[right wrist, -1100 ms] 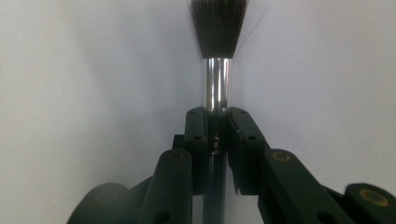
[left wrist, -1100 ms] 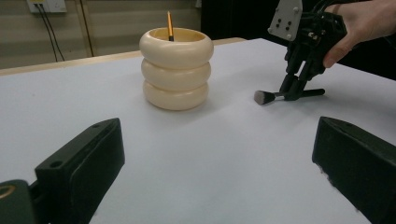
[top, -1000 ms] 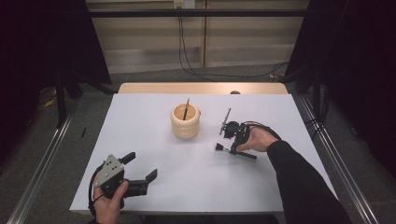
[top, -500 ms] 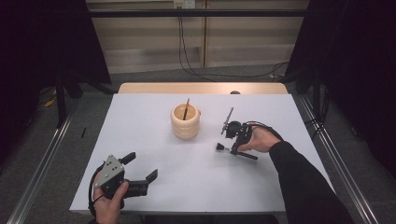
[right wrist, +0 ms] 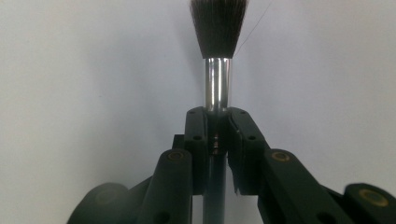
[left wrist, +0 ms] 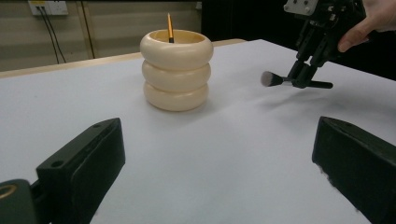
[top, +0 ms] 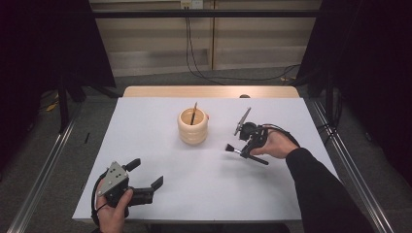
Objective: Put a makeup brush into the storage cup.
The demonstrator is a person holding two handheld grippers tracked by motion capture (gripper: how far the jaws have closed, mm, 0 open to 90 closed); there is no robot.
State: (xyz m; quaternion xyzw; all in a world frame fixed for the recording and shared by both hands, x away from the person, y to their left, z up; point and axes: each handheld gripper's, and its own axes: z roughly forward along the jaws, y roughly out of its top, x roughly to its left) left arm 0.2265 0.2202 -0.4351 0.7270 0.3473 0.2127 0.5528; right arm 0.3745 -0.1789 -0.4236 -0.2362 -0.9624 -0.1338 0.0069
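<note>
My right gripper (top: 246, 154) is shut on the dark handle of a makeup brush (top: 228, 147), right of the table's middle. The brush lies about level just above the white surface, with its dark bristles toward the left. In the right gripper view the jaws pinch the handle below the silver ferrule of the brush (right wrist: 217, 46). A cream ringed holder (top: 193, 127) stands upright at mid-table with a thin stick (top: 194, 112) in it. My left gripper (top: 145, 173) rests at the front left, open, with nothing between its jaws. The left gripper view faces the holder (left wrist: 176, 70) and the brush (left wrist: 275, 80).
The white table top (top: 145, 131) has a wooden strip (top: 209, 92) along its far edge. Metal rails (top: 43, 160) run along the floor on both sides. Cables (top: 194, 53) hang on the back wall.
The right gripper with the brush has shifted only slightly. The left gripper has kept still.
</note>
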